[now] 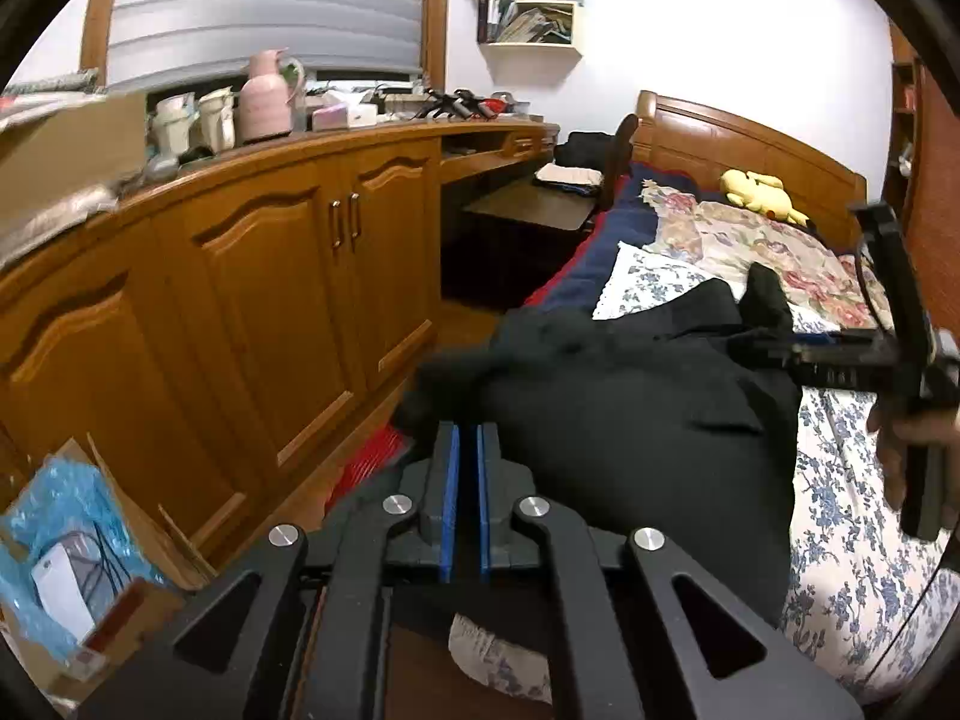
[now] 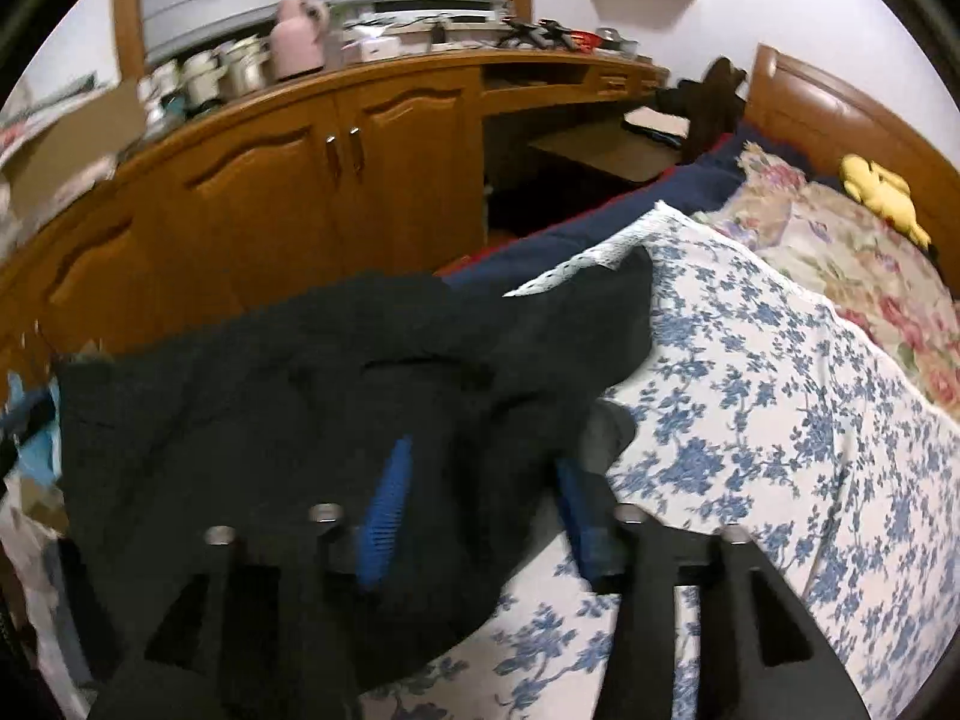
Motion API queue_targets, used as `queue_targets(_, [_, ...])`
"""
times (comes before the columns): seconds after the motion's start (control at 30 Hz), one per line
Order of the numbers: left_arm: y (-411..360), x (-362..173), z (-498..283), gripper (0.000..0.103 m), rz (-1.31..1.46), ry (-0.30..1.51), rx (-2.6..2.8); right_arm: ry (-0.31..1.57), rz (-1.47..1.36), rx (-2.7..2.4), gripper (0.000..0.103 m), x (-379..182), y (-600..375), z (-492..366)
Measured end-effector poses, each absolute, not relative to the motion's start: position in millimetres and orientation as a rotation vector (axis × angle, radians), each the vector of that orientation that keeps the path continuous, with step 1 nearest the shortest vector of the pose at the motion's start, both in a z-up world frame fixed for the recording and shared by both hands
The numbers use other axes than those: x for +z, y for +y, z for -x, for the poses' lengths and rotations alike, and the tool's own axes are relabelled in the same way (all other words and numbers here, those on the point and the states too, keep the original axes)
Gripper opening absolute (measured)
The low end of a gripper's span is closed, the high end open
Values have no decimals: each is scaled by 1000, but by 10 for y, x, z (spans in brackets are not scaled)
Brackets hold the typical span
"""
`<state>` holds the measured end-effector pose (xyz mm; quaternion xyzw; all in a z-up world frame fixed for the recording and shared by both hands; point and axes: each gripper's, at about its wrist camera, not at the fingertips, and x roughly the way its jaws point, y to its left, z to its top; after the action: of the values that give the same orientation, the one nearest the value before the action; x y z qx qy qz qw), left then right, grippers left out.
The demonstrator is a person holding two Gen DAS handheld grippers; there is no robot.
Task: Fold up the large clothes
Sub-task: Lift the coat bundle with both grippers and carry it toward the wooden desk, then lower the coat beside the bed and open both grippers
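Two grippers are in our hands over the bed. Our left gripper (image 1: pixel 468 438) has its blue-padded fingers (image 1: pixel 450 504) pressed nearly together, with only a thin slit between them; the edge of the large black garment (image 1: pixel 630 408) lies right at their tips, and we judge it is pinched there, though the dark cloth hides the contact. Our right gripper (image 2: pixel 480 474) stands with its blue pads (image 2: pixel 387 510) wide apart, the black cloth draped between and over them, holding nothing. The garment (image 2: pixel 270 420) lies bunched and wrinkled across the blue-flowered white bedspread (image 2: pixel 780 450), one side spilling over the bed's edge toward the brown wooden cabinets (image 1: pixel 270 276). We judge the folding barely begun: no clean crease shows, and spreading, smoothing and every fold remain.
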<state>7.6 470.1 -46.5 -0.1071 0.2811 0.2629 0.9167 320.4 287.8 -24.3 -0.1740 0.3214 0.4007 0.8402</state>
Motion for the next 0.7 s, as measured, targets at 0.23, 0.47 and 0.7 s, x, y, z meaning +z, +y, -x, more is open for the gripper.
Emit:
queue_targets(0.23, [4671, -418, 130, 33, 221, 519, 498, 631, 354, 829, 63, -233, 2822, -3034])
queue_targets(0.47, [4542, -266, 126, 52, 191, 495, 442, 582, 369, 862, 66, -280, 2808, -2619])
queue_targets(0.7, [4357, -190, -67, 70, 157, 483, 414, 601, 351, 941, 66, -304, 2577, -2650])
